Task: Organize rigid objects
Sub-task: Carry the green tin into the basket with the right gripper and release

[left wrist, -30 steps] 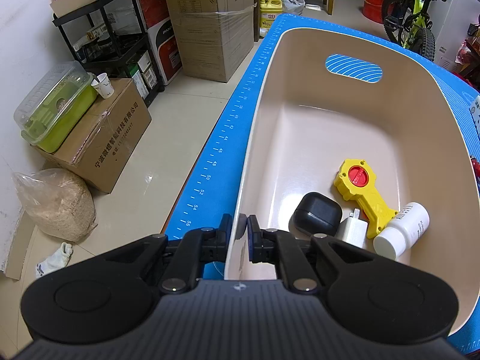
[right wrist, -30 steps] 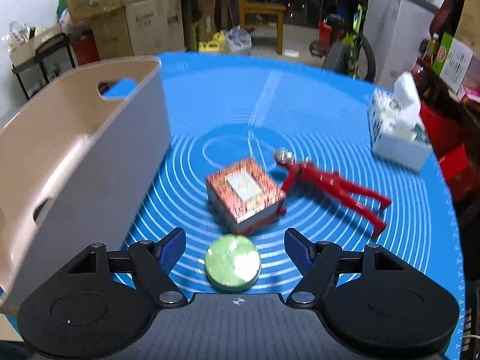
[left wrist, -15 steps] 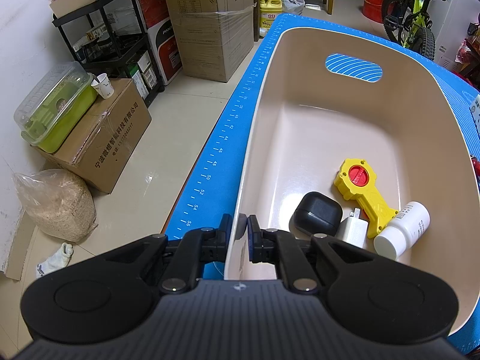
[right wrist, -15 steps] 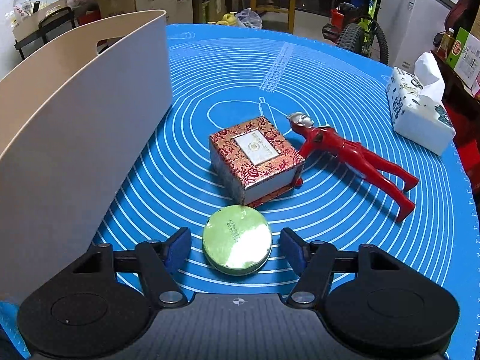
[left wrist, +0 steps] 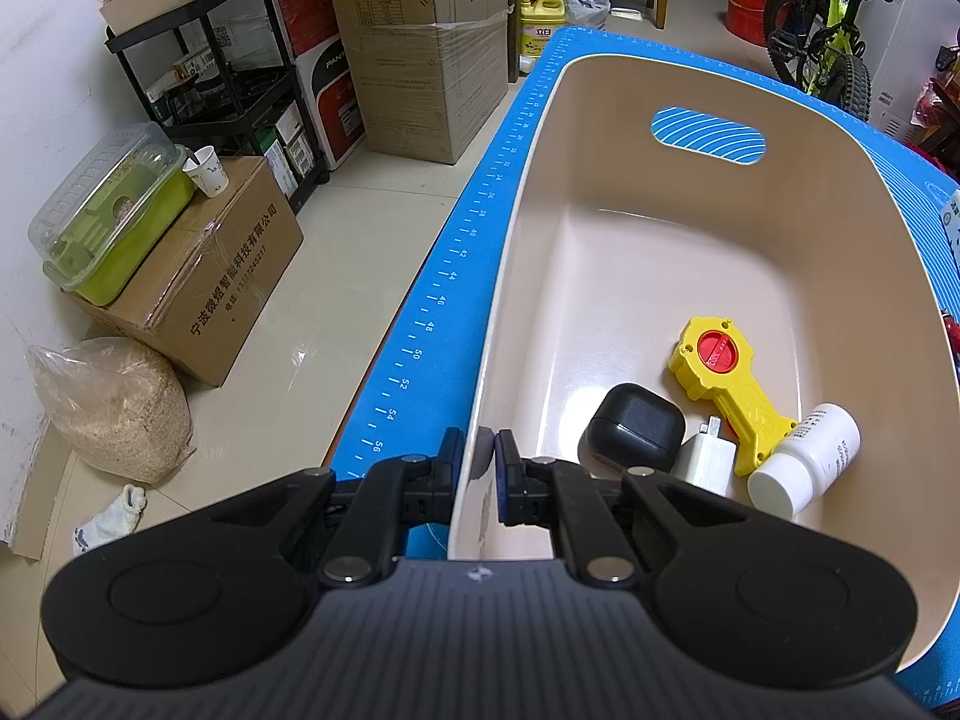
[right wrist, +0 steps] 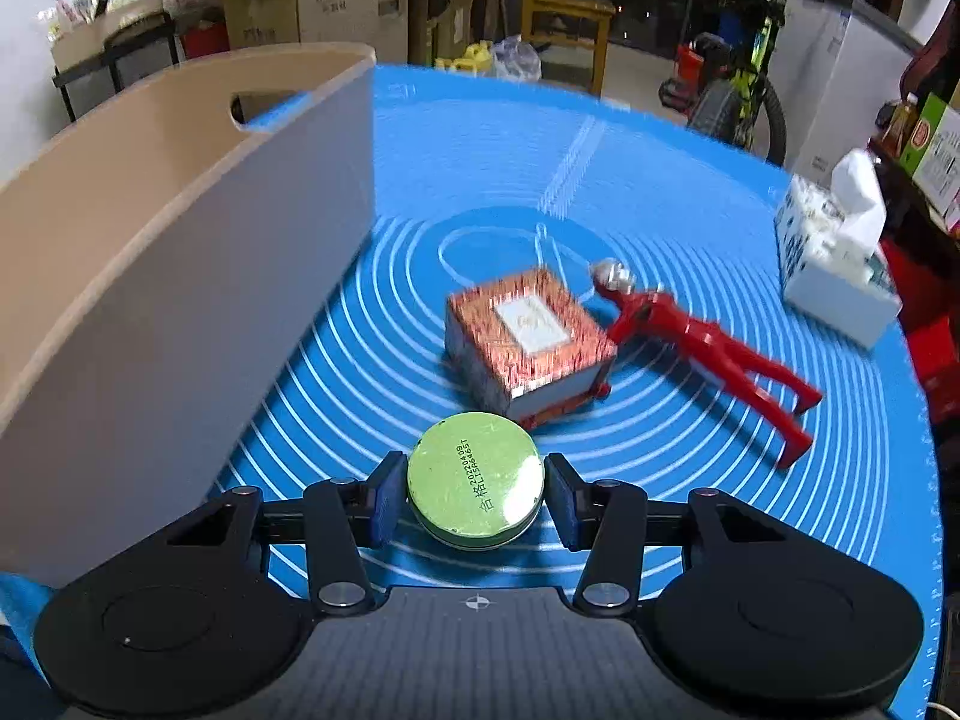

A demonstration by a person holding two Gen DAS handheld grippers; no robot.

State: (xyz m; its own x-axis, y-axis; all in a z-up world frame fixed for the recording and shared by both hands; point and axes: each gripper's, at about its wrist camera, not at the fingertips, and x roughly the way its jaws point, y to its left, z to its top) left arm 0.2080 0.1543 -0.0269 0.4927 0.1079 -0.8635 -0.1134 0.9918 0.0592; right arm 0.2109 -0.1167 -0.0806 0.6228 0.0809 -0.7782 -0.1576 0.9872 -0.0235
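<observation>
My left gripper [left wrist: 480, 450] is shut on the near rim of the beige bin [left wrist: 498, 300], one finger inside and one outside. Inside lie a yellow toy [left wrist: 726, 384], a black case [left wrist: 636, 426], a white charger [left wrist: 708, 456] and a white bottle [left wrist: 804, 456]. My right gripper [right wrist: 474, 492] has its jaws closing on a round green tin [right wrist: 476, 483], both pads against its sides, just over the blue mat [right wrist: 660, 192]. Beyond the tin lie a red patterned box [right wrist: 528, 336] and a red figure [right wrist: 708, 342]. The bin's wall [right wrist: 180, 300] stands to the left.
A tissue pack [right wrist: 834, 258] sits at the mat's right edge. Left of the table, on the floor, are cardboard boxes [left wrist: 210, 276], a sack of grain [left wrist: 114, 402] and a black shelf cart [left wrist: 234, 84]. A bicycle [left wrist: 834, 36] stands behind.
The right gripper's fingers have drawn in from wide apart until both pads meet the green tin. The left gripper and the bin's contents have stayed put.
</observation>
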